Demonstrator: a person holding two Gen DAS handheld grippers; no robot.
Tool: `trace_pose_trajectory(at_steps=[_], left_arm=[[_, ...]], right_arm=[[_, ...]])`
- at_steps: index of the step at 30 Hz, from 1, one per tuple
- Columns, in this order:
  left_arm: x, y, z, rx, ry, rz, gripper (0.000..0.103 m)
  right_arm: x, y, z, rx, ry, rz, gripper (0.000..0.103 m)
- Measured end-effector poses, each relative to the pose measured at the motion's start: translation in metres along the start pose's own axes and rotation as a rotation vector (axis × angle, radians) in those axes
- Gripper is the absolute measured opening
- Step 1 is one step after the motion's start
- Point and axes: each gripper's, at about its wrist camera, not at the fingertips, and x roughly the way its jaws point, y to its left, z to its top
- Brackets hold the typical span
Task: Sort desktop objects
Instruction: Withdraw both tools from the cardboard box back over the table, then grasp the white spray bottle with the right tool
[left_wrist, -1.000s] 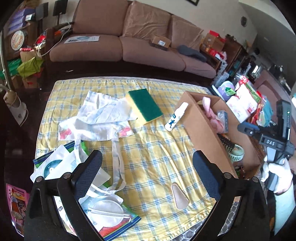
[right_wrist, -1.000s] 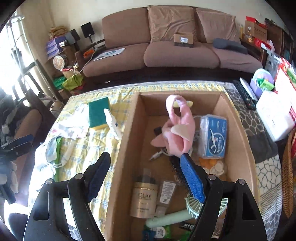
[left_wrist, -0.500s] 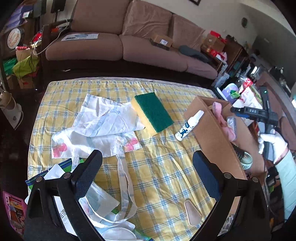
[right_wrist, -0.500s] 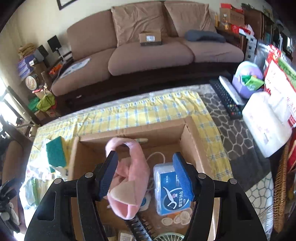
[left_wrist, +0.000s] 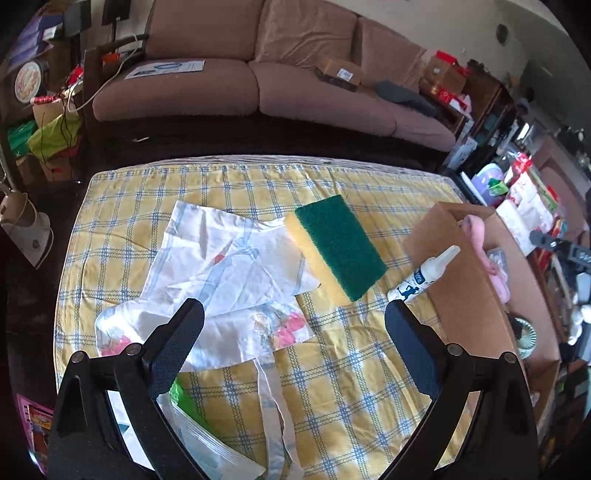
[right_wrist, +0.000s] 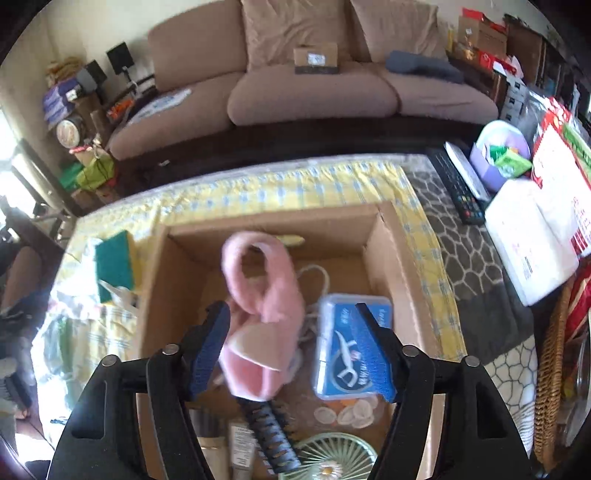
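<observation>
My left gripper (left_wrist: 293, 319) hangs open and empty over a crumpled white cloth bag (left_wrist: 229, 280) on the yellow checked tablecloth (left_wrist: 351, 369). Just beyond it lie a green and yellow sponge (left_wrist: 340, 247) and a small white bottle (left_wrist: 424, 275) that leans on the cardboard box (left_wrist: 465, 288). My right gripper (right_wrist: 291, 314) hovers above that box (right_wrist: 402, 266), its jaws opening, the pads touching nothing. Below them in the box lie a pink fluffy band (right_wrist: 269, 295), a blue floss box (right_wrist: 347, 350), a dark hairbrush (right_wrist: 269, 435) and a green fan (right_wrist: 332, 458).
A brown sofa (left_wrist: 258, 77) runs behind the table. Right of the box sit a remote (right_wrist: 458, 184), a lilac bowl (right_wrist: 498, 147), white packets (right_wrist: 532, 236) and a wicker basket (right_wrist: 550, 369). Plastic sleeves and papers (left_wrist: 207, 443) lie at the near left table edge.
The left gripper moved forward over the table, so the sponge and bottle are nearer and the papers slid out below. The right gripper's jaws narrowed, then widened again over the box.
</observation>
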Motion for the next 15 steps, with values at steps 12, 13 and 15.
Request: trace_pose_trajectory(at_steps=[12,13,15], left_arm=[[-0.024,-0.046,-0.051,0.070,-0.025,-0.109,0.097],[-0.030,-0.054,-0.065,0.085,-0.024,-0.113,0.097],[-0.035,-0.071,-0.092,0.116,-0.005,-0.113,0.096]], right_arm=[[0.039,0.175,0.010,-0.319,-0.045,0.094,0.074],[0.048,0.178,0.007,-0.321,-0.034,0.090,0.073],[0.063,0.179,0.000,-0.311,-0.013,0.070,0.072]])
